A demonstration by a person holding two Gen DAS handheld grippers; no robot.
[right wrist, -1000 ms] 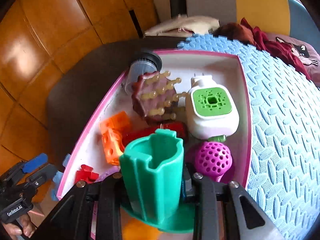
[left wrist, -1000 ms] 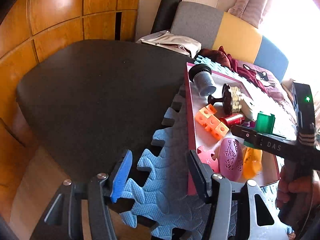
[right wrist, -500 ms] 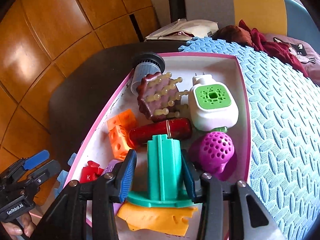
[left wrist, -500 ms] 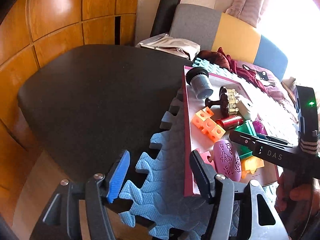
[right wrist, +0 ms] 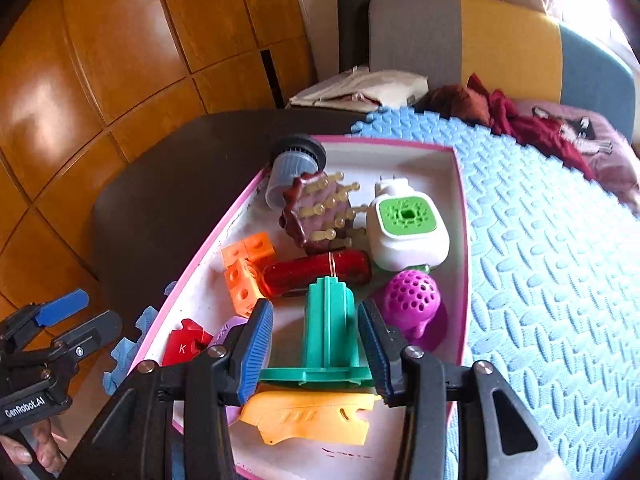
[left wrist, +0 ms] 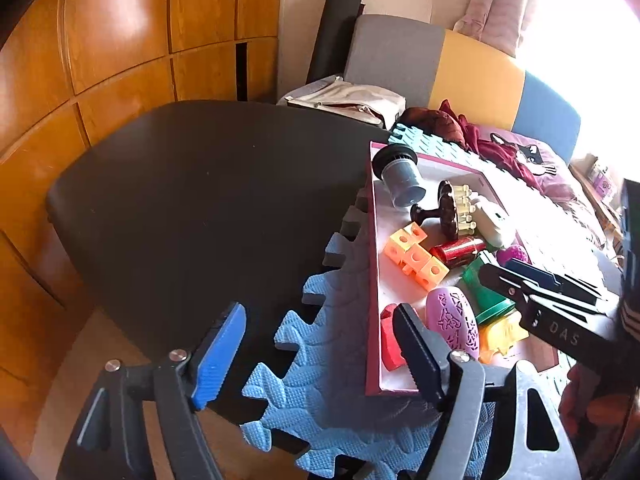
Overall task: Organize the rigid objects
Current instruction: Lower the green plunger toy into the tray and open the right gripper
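- The right hand-held gripper (right wrist: 316, 354) stands spread around the green holder (right wrist: 329, 322), pads clear, since it lies in the pink-rimmed tray (right wrist: 463, 240) at 6 o'clock.
- The left hand-held gripper (left wrist: 320, 354), opening with nothing between, straddles the tray's near corner over the foam mat (left wrist: 340, 380), likely to steady it.

the tray (right wrist: 460, 184) sits on the foam mat (right wrist: 540, 280), which lies on the table (left wrist: 200, 200). in the tray, the ribbed cup (right wrist: 288, 168) lies at the far left corner, the peg brush (right wrist: 320, 212) just before it, the plug-in unit (right wrist: 408, 232) to the brush's right. the tube (right wrist: 316, 272) lies crosswise before the brush, linked cubes (right wrist: 244, 268) at its left, the perforated ball (right wrist: 412, 300) at its right. the ridged holder (right wrist: 328, 320) stands near the front, a flat piece (right wrist: 308, 416) before it, perhaps touching. the letter block (right wrist: 184, 348) lies at front left.
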